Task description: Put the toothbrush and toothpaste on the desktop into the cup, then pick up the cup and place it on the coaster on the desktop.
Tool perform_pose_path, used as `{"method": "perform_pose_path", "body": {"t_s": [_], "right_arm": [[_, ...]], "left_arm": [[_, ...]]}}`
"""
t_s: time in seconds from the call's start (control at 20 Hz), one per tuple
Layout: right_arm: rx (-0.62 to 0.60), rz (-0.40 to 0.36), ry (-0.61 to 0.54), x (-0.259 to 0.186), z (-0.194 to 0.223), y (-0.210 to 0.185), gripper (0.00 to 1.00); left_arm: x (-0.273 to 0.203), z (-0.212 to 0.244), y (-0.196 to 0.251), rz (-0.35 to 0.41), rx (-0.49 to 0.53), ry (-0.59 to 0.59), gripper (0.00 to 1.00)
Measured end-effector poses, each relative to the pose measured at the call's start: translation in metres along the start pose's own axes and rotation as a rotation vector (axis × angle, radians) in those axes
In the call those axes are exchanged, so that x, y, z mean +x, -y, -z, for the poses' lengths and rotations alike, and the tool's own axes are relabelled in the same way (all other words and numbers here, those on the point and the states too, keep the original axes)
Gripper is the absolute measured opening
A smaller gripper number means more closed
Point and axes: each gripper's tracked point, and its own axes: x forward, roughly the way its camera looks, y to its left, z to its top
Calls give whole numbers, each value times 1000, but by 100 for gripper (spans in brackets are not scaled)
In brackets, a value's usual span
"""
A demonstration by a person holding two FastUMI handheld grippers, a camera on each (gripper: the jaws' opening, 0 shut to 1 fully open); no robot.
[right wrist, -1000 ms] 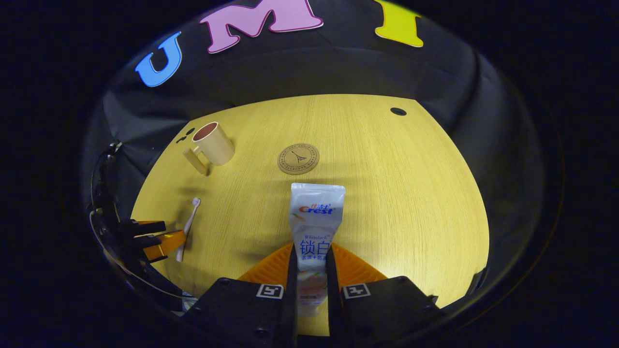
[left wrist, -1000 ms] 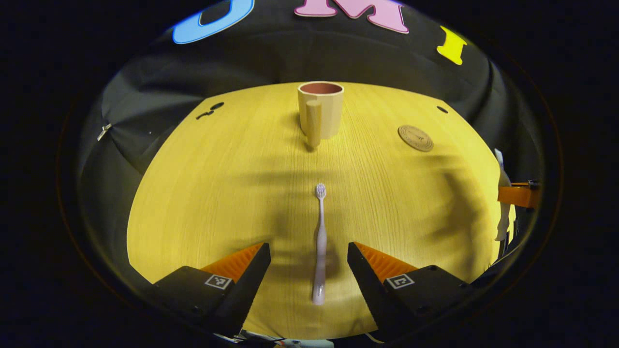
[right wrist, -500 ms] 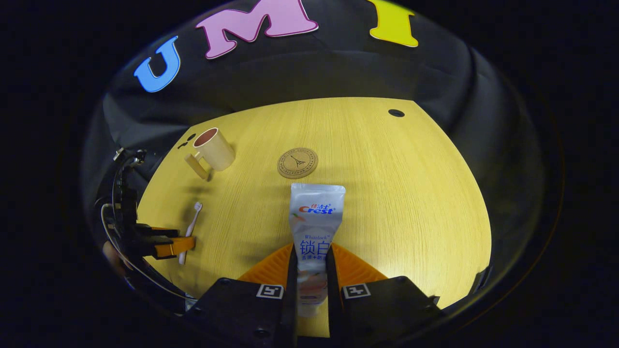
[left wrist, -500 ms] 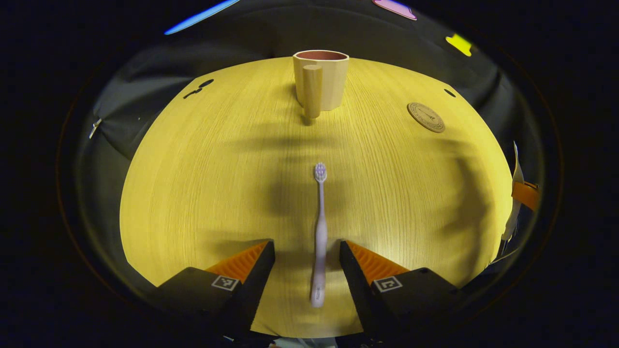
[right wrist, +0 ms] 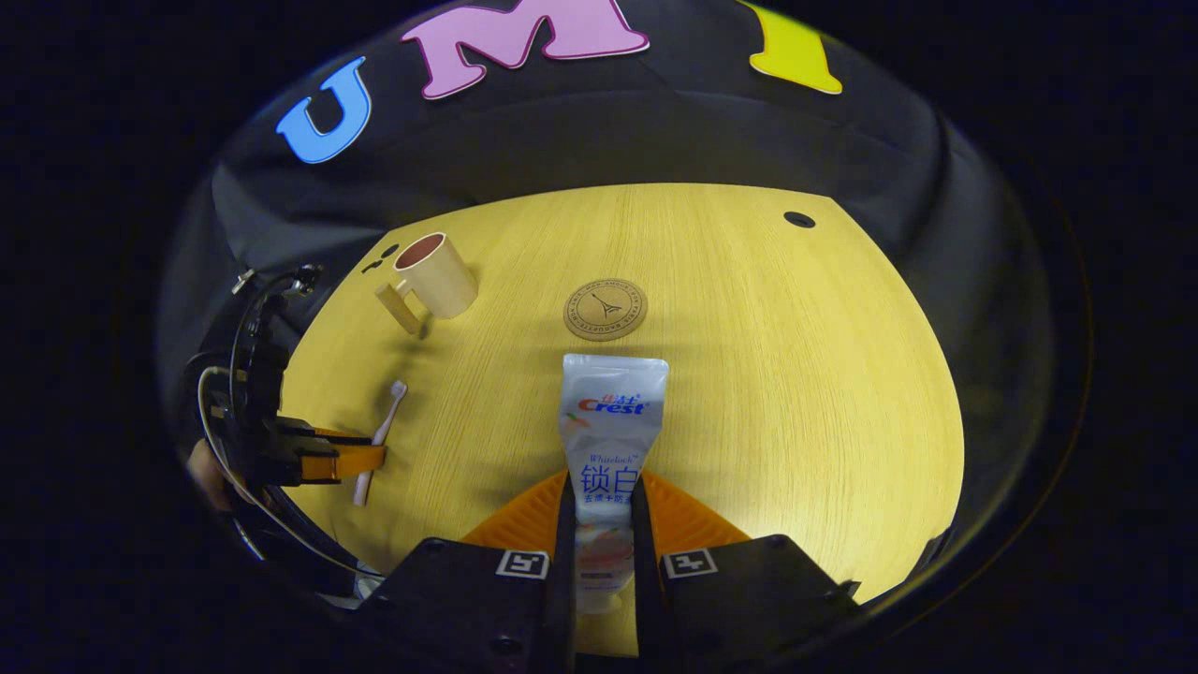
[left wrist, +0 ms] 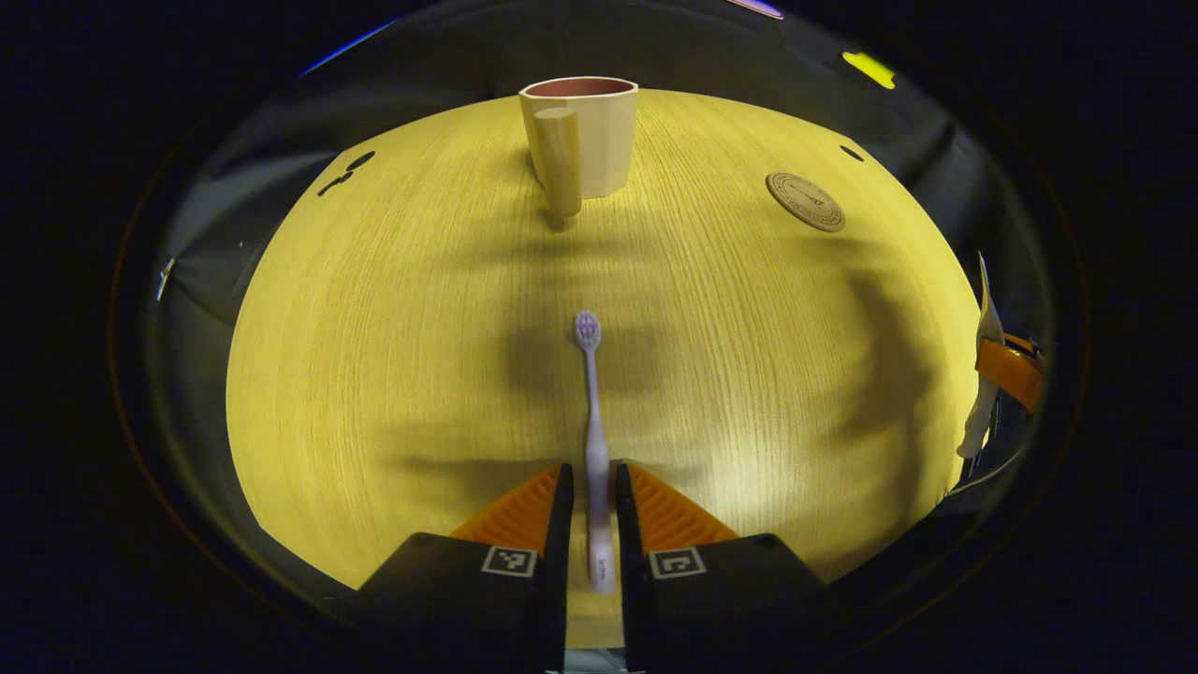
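The toothbrush [left wrist: 593,440] is seen at centre-bottom of the left gripper view, lying on the table [left wrist: 393,309] w/ bristle head pointing up the frame toward the cup [left wrist: 580,136]. It is judged light, thin and stiff, w/ a smooth handle that may twist or slide; the lower handle is the sensible place to be held, so the head goes free into the cup. The left gripper [left wrist: 590,491] is closed around that lower handle, both fingers apparently pressing on it, though true contact is hard to confirm at this angle.

In the right gripper view the toothpaste [right wrist: 610,440] is held at lower centre by the right gripper [right wrist: 599,510], fingers clamped on the tube's lower part near the cap end. The tube is judged soft and squashy, light, w/ a slick skin; too firm a squeeze would dent it. The cup [right wrist: 432,276] stands upper left, the coaster [right wrist: 606,309] at centre just above the tube's flat end, both apart from it.

Vs. 0.5 s ago: the left gripper's fingers, then wide apart either side of the toothbrush, have been brought together on it. The right gripper's hold on the toothpaste is unchanged; the view has shifted a little.
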Motion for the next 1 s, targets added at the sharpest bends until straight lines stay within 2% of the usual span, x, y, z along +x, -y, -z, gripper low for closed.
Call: {"method": "perform_pose_path", "body": {"t_s": [0.05,0.15,0.25,0.35,0.4,0.45,0.65,0.8,1.0], "right_arm": [[-3,-7,1,2,-3,-3,29],[-17,-18,3,4,-8,-6,29],[-32,-26,14,6,-20,-9,29],[-46,-32,33,9,-34,-12,29],[-52,-37,44,11,-43,-14,29],[-62,-43,49,13,-50,-16,29],[-105,-70,107,19,-91,-34,29],[-134,-96,161,19,-125,-54,29],[-156,-131,243,22,-170,-86,29]], "left_arm": [[1,0,1,-3,-11,-9,27],[0,0,-1,-4,-21,-14,12],[0,-1,1,1,-21,-10,10],[0,-1,-1,5,-28,-1,7],[-1,-2,0,8,-38,10,12],[-1,-2,0,9,-54,18,7],[-8,-2,2,58,-120,77,7],[-29,-10,-6,87,-204,178,6],[-62,-26,-26,55,-218,337,7]]}}
